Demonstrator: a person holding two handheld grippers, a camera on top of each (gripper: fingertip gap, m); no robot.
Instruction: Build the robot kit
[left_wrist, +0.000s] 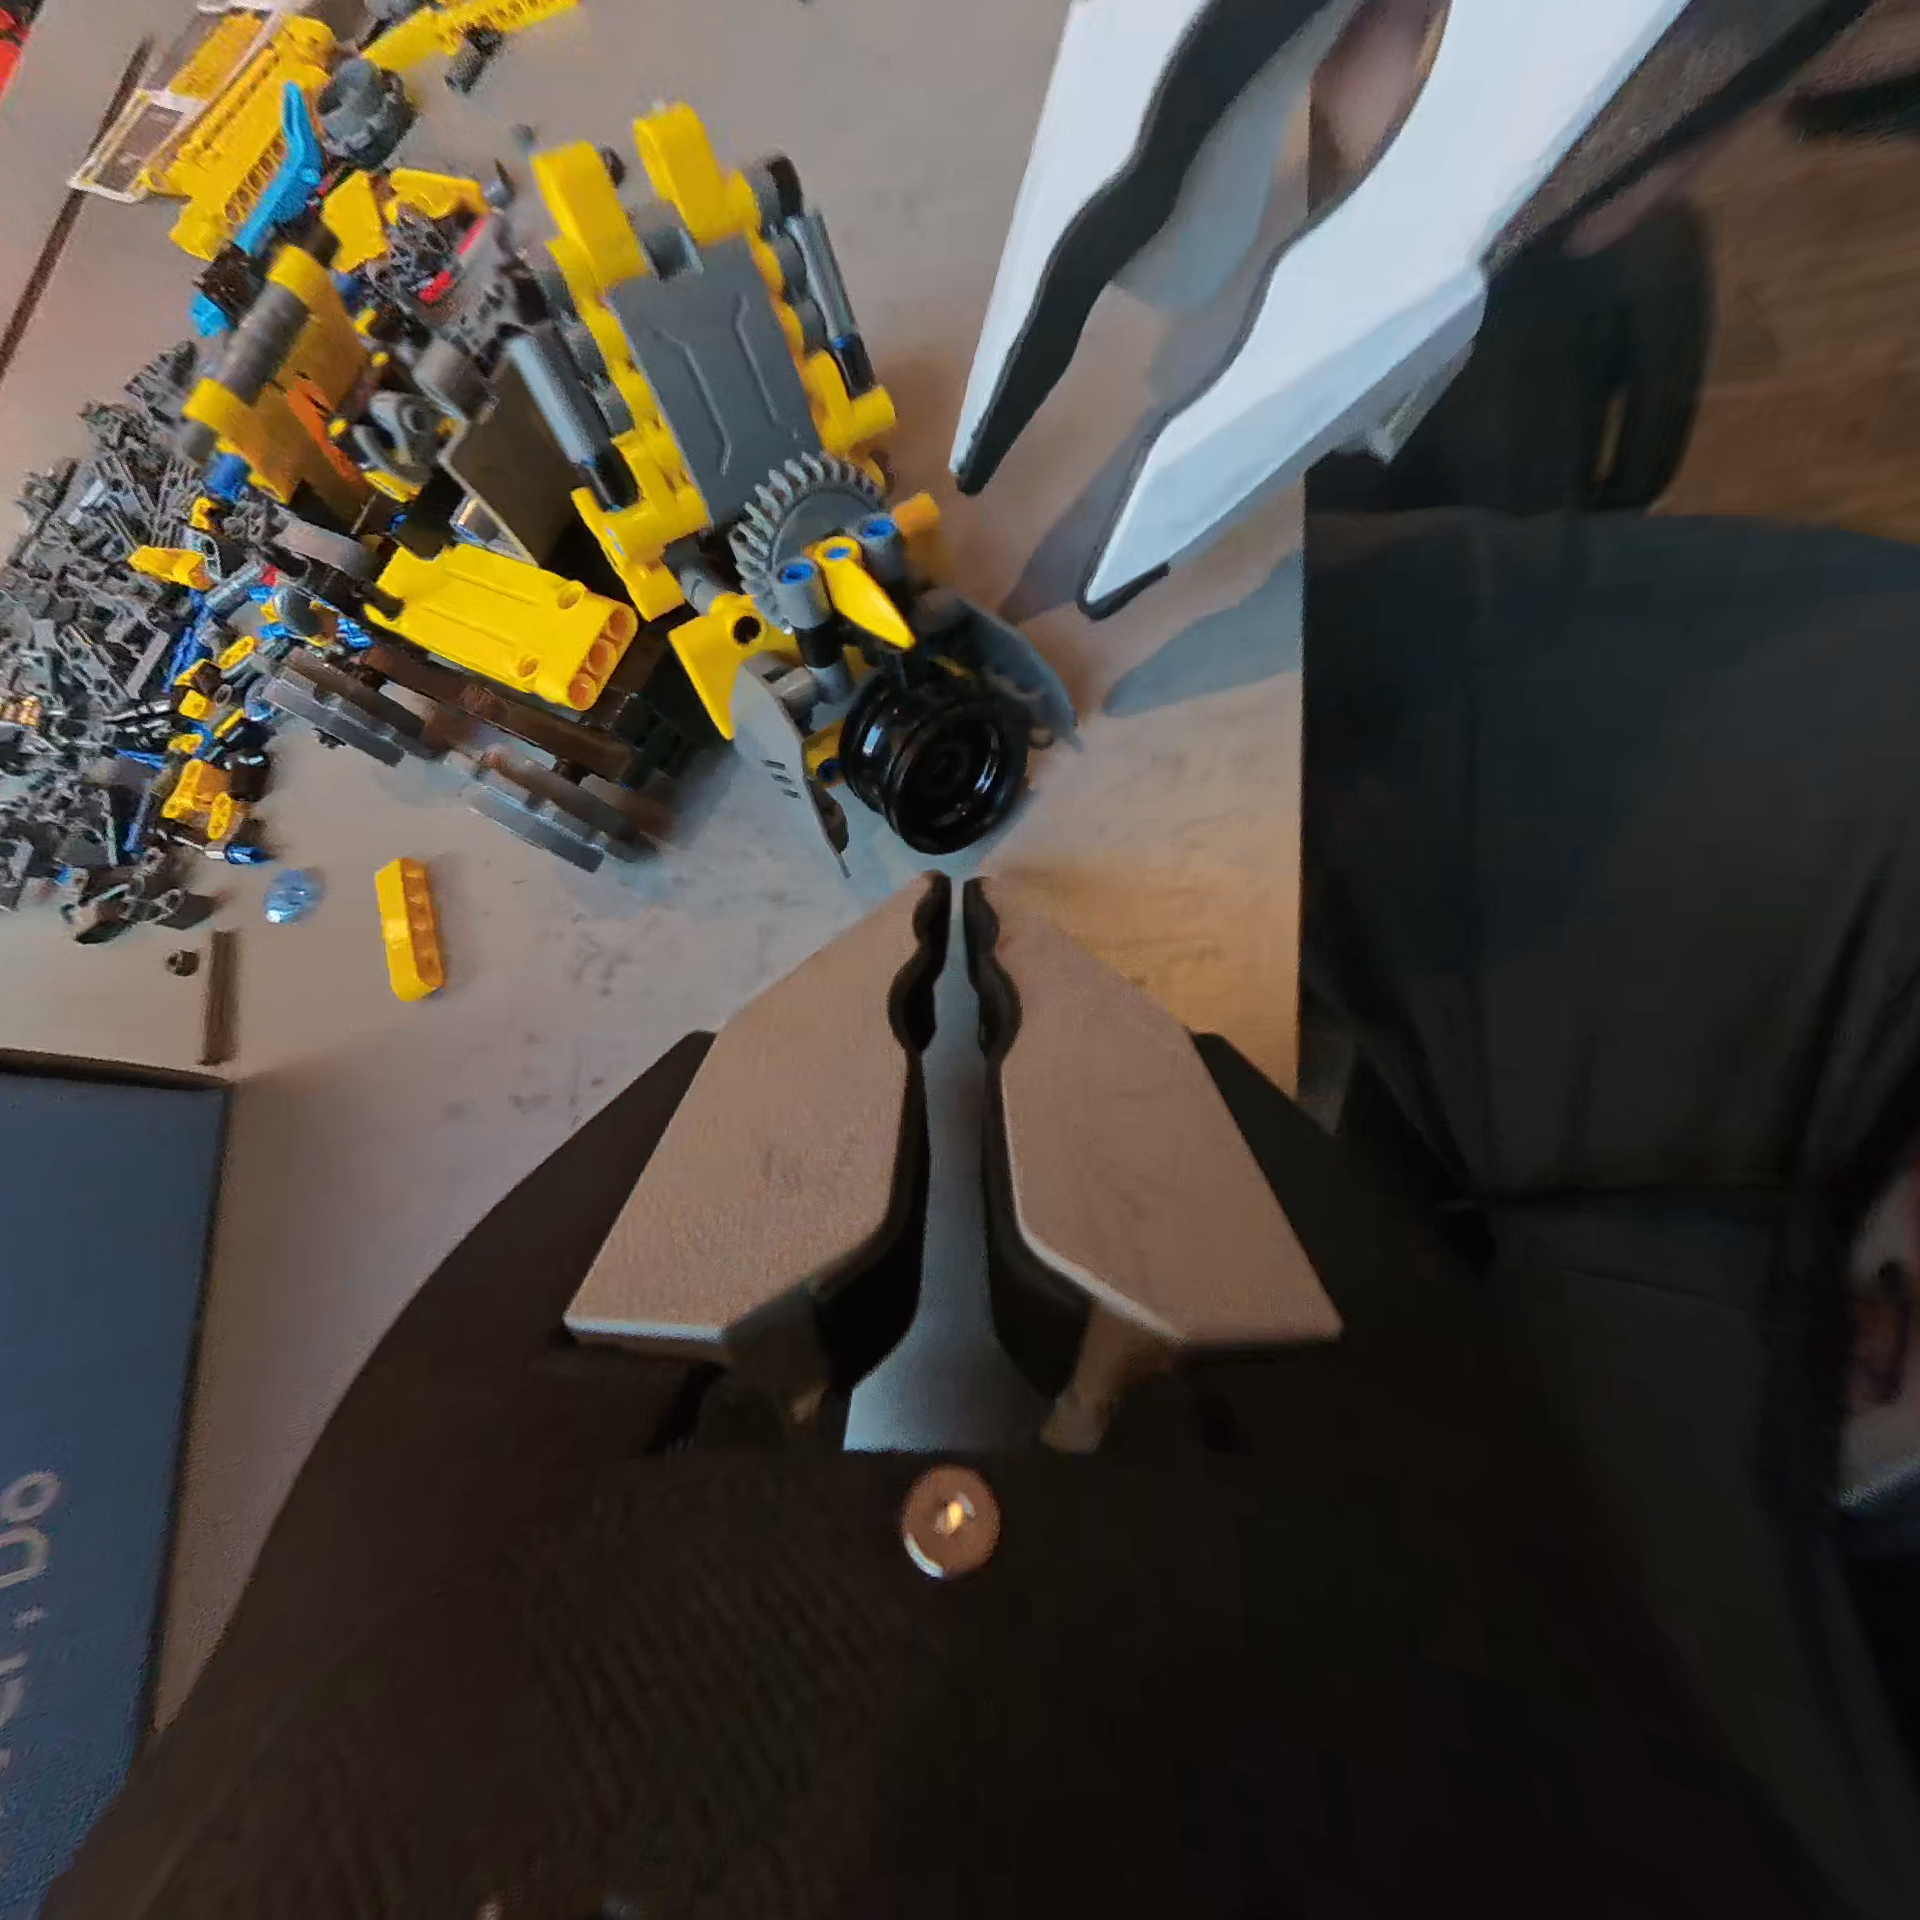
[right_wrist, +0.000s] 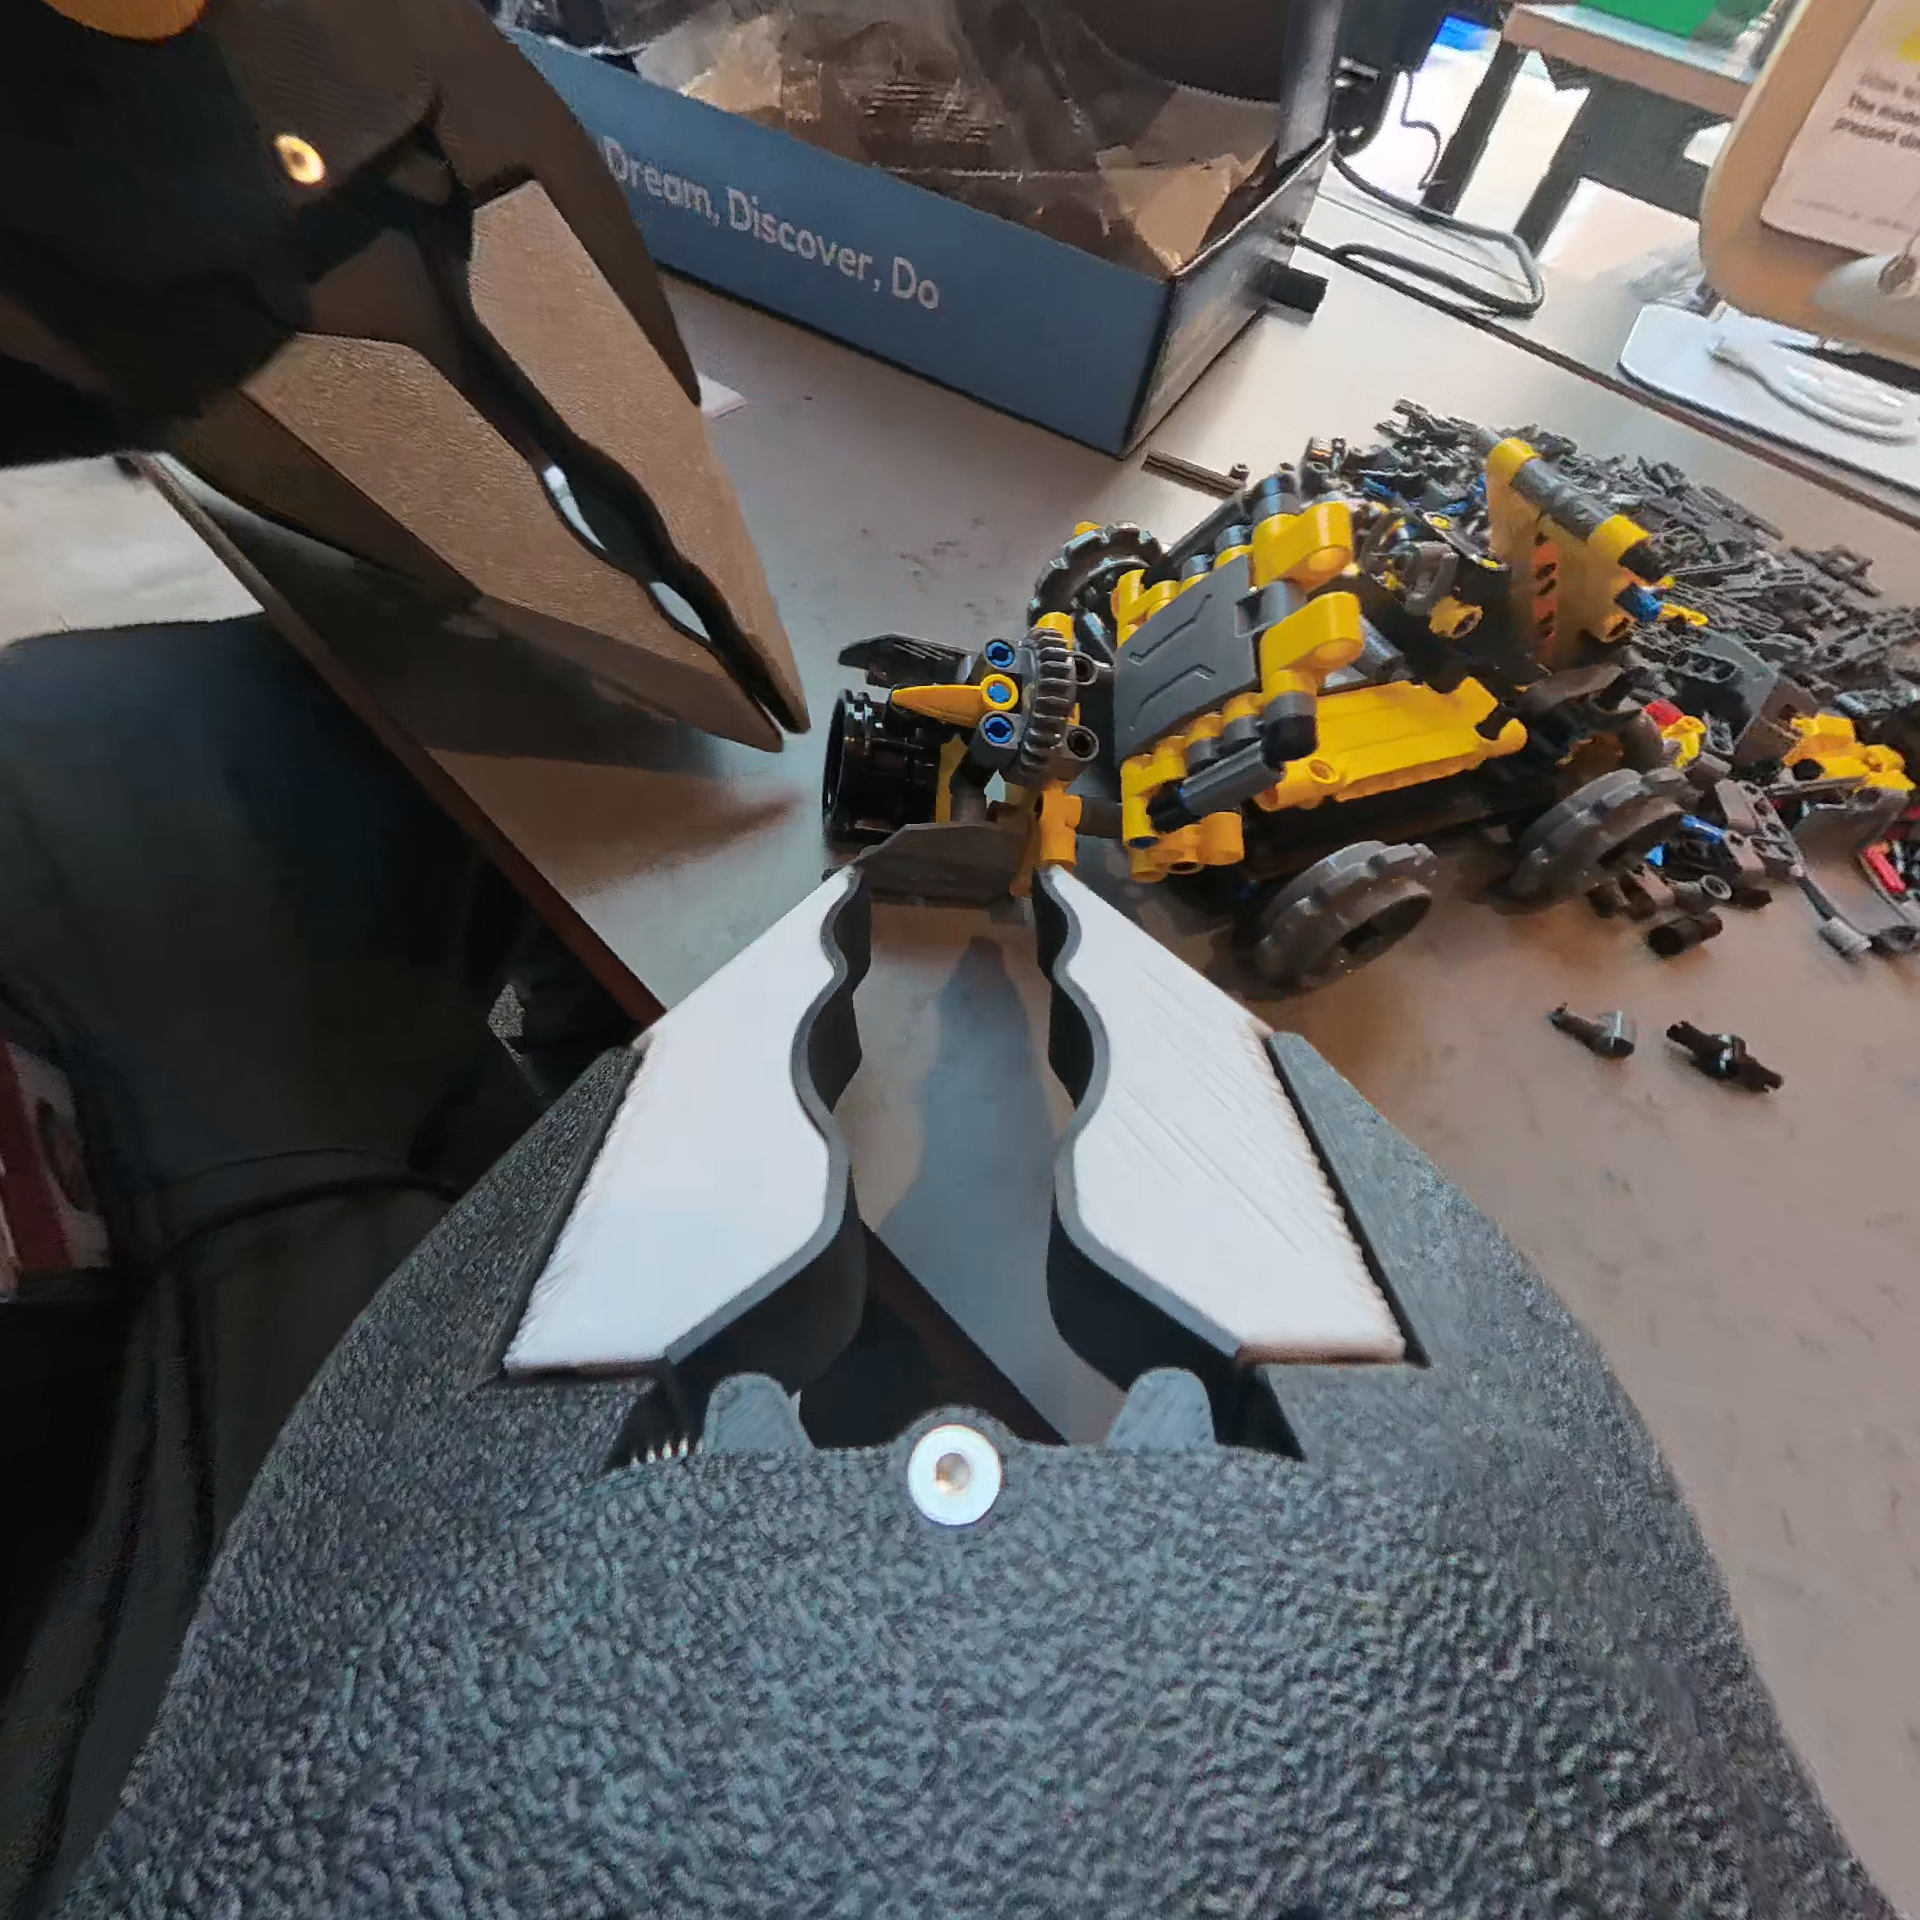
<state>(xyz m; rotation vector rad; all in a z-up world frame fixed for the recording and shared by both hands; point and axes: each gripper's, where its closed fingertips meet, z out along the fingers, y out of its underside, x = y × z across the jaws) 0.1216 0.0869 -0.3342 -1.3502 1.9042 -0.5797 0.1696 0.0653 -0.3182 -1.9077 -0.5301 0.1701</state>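
Observation:
A yellow, grey and black brick vehicle model (left_wrist: 717, 416) lies on the beige table and also shows in the right wrist view (right_wrist: 1299, 707). At its near end are a grey gear (left_wrist: 821, 530) and a black wheel rim (left_wrist: 935, 769). My left gripper (left_wrist: 951, 894), with brown fingers, is shut and empty, its tips just short of the rim. It shows in the right wrist view (right_wrist: 790, 727) beside the rim (right_wrist: 868, 769). My right gripper (right_wrist: 948, 883), with white fingers, is open. Its tips flank a dark grey panel (right_wrist: 935, 852) at the model's front. It also shows in the left wrist view (left_wrist: 1039, 545).
A pile of loose dark and yellow parts (left_wrist: 94, 675) lies behind the model. A loose yellow beam (left_wrist: 410, 930) and two black pins (right_wrist: 1662, 1044) lie apart from it. A blue open box (right_wrist: 883, 260) stands at the back. The table edge (left_wrist: 1299, 831) borders a person's dark clothing (left_wrist: 1610, 935). The gap from one gripper's tips to the other's is roughly 6 centimetres.

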